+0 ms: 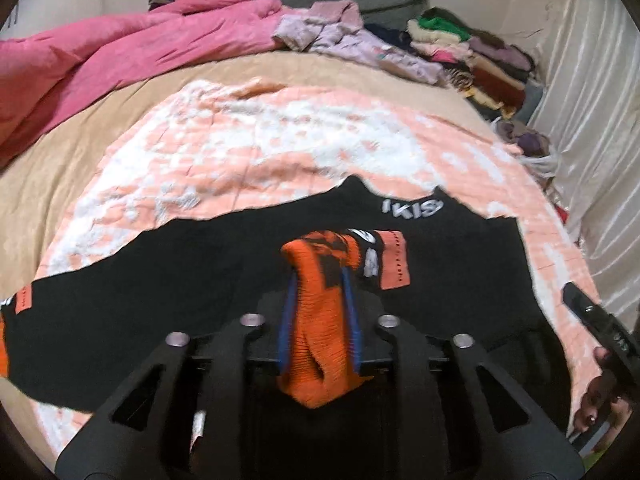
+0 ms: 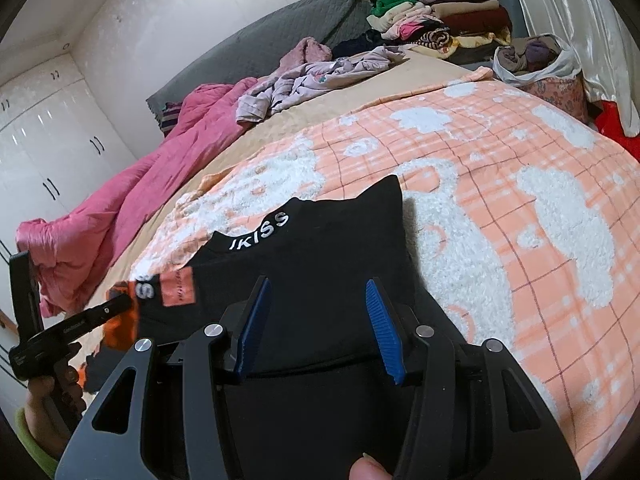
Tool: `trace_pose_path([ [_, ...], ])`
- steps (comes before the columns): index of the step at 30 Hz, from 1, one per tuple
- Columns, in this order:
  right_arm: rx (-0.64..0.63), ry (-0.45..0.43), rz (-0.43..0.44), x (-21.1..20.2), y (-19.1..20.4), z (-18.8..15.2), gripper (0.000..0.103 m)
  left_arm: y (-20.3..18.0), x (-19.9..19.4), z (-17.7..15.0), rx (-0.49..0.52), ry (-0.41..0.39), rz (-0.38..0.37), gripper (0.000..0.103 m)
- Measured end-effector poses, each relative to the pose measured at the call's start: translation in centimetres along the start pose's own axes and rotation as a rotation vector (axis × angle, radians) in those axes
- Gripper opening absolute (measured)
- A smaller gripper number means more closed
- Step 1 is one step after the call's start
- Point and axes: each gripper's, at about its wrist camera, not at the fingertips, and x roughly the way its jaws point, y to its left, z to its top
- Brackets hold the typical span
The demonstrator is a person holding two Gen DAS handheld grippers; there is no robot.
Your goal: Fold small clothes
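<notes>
A small black top (image 1: 440, 248) with white lettering at the collar lies on an orange and white blanket (image 1: 260, 140). My left gripper (image 1: 320, 276) is shut on its orange sleeve cuff (image 1: 320, 320) and holds it over the black body. In the right wrist view my right gripper (image 2: 318, 286) is open, its blue pads (image 2: 382, 320) apart above the top (image 2: 332, 240), empty. The left gripper (image 2: 108, 312) shows at the left there, with the orange sleeve (image 2: 120, 328) in it.
A pink quilt (image 1: 100, 60) lies at the back left of the bed. Lilac clothes (image 1: 340, 36) and a stack of folded clothes (image 1: 472, 52) sit at the back right. A white bag of clothes (image 2: 536, 58) and a curtain (image 2: 580, 20) are on the right.
</notes>
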Motion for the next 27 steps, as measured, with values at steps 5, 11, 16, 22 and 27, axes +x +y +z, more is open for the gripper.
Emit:
trace_pose_path([
  [5,-0.051,0.001,-0.045,0.4,0.5,-0.1,0.049,1.4,-0.4,-0.3,-0.032,-0.024,0.033,0.020],
  [11,-0.107,0.030,-0.084,1.6,1.1,-0.5,0.049,0.4,-0.4,-0.5,0.013,-0.027,0.019,0.020],
  [16,-0.170,0.077,-0.101,3.1,2.3,-1.0,0.049,-1.4,2.0,-1.9,0.087,0.054,0.016,0.021],
  [22,-0.241,0.109,-0.116,4.3,3.5,-1.7,0.049,-0.2,4.5,-3.7,0.066,0.145,0.039,0.033],
  [27,-0.304,0.133,-0.141,5.6,4.4,-1.6,0.053,0.4,4.3,-3.8,0.049,0.142,0.020,0.035],
])
